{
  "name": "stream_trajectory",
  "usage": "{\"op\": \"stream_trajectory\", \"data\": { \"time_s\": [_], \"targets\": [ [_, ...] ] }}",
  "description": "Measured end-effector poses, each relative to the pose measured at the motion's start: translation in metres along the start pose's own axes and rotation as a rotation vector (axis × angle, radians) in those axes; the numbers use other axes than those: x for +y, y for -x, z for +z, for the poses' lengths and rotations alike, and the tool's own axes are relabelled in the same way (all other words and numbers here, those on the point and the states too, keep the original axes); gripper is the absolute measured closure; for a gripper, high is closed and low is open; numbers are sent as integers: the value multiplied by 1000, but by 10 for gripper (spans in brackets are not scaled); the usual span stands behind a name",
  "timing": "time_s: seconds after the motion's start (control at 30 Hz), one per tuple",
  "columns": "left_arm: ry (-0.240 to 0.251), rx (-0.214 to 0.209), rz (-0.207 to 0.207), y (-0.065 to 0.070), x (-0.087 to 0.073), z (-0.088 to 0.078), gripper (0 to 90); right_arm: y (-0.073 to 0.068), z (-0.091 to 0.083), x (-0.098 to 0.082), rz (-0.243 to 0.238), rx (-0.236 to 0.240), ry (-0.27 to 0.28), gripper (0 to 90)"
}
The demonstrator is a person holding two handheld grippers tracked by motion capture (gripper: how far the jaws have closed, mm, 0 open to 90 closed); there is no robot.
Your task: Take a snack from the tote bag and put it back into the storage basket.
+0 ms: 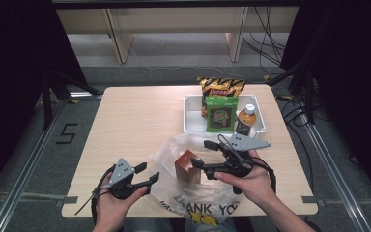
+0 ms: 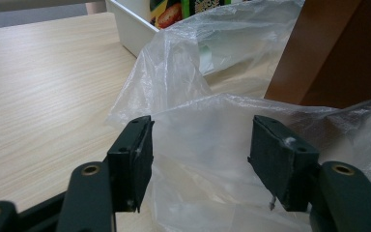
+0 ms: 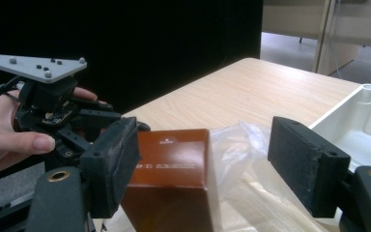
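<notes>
On the wood-grain table (image 1: 135,121), the right gripper (image 3: 207,164) is standing wide open, gripping nothing, beside the glossy brown rectangular box (image 3: 174,179); the left gripper (image 2: 200,145) is gaping over the crinkled clear plastic bag (image 2: 198,111).

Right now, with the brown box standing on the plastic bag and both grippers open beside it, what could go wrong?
1. The brown box stands upright on crinkled plastic bag; tugging the film could tip it.
2. The right gripper has open jaws close beside the box, so a sideways nudge might knock it over.
3. The left gripper is open around thin film, which could slip out or tear when pinched.
</notes>
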State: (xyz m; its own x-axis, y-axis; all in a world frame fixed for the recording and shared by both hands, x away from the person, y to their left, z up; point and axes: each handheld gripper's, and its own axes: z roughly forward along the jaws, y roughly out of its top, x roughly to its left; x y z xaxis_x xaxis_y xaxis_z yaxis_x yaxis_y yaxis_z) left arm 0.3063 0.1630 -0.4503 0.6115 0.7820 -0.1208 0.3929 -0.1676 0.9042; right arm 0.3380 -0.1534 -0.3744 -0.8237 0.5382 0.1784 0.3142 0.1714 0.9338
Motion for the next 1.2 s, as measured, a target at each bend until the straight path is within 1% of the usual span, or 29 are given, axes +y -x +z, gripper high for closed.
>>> {"op": "stream_trajectory", "data": {
  "time_s": [0.03,0.07,0.1,0.2,0.3,0.33,0.37,0.4,0.43,0.47,0.5,0.57,0.6,0.67,0.7,0.73,0.77,0.8,0.83,0.87,0.9,0.93,0.97,1.0,1.03,1.1,1.13,1.17,1.2],
  "targets": [
    [0,-3,1,0,0,0,405,-3,1,0,11,1,-5,260],
    [0,-3,1,0,0,0,405,-2,2,-1,-6,-8,-2,256],
    [0,-2,0,0,0,0,406,-4,3,0,-26,-1,-12,251],
    [-2,-1,0,-1,0,0,405,-8,7,-2,-19,12,-23,235],
    [-2,0,0,-1,0,0,405,-9,9,-2,-36,-5,-28,213],
    [-4,3,0,0,0,0,406,-10,11,-2,-29,10,-30,214],
    [-5,5,0,0,0,0,405,-10,11,-3,-42,-4,-34,212],
    [-5,5,-11,0,-1,0,406,-13,10,-3,-24,-6,-50,211],
    [-6,5,-11,0,-1,0,406,-13,12,-3,-34,2,-43,207],
    [-6,6,-11,0,-1,0,406,-14,13,-4,-41,-3,-56,200],
    [-6,6,-11,0,-1,0,405,-16,14,-5,-22,5,-53,200],
    [-10,5,7,-1,0,0,405,-14,16,-5,-62,-1,-59,197],
    [-11,7,-2,-1,-1,0,406,-16,17,-6,-39,3,-62,198],
    [-11,8,-8,-1,-1,0,406,-17,19,-7,-52,-4,-79,195],
    [-11,8,-9,-1,-1,0,406,-16,21,-8,-70,-5,-65,193],
    [-7,4,-1,-1,-1,0,405,-18,21,-8,-55,-9,-80,191],
    [-9,3,-2,-1,-1,1,405,-17,22,-9,-71,-12,-78,190],
    [-9,3,-2,-1,-1,1,405,-16,23,-10,-86,2,-91,188],
    [-9,3,-3,-1,-1,1,405,-18,23,-10,-66,-5,-98,182],
    [-7,4,-3,-1,-1,1,406,-16,25,-11,-98,0,-81,180],
    [-13,3,1,-1,-1,0,405,-15,25,-11,-113,-22,-88,178],
    [-15,4,6,-1,-1,0,406,-17,27,-13,-85,-12,-98,174],
    [-13,0,13,-1,-1,0,406,-17,27,-13,-96,-9,-106,173],
    [-13,5,-4,-1,-1,0,406,-19,29,-15,-76,-14,-101,171],
    [-13,7,-6,0,-1,0,406,-17,30,-16,-108,-23,-109,169],
    [-8,2,0,-1,-1,1,406,-17,31,-18,-112,-36,-109,169],
    [-9,2,-4,-1,-1,1,405,-16,32,-18,-129,-47,-100,168],
    [-6,0,-2,-1,-1,1,405,-17,33,-19,-101,-42,-115,168],
    [-4,-2,-4,-1,-1,1,405,-17,33,-19,-101,-44,-121,168]
  ]
}}
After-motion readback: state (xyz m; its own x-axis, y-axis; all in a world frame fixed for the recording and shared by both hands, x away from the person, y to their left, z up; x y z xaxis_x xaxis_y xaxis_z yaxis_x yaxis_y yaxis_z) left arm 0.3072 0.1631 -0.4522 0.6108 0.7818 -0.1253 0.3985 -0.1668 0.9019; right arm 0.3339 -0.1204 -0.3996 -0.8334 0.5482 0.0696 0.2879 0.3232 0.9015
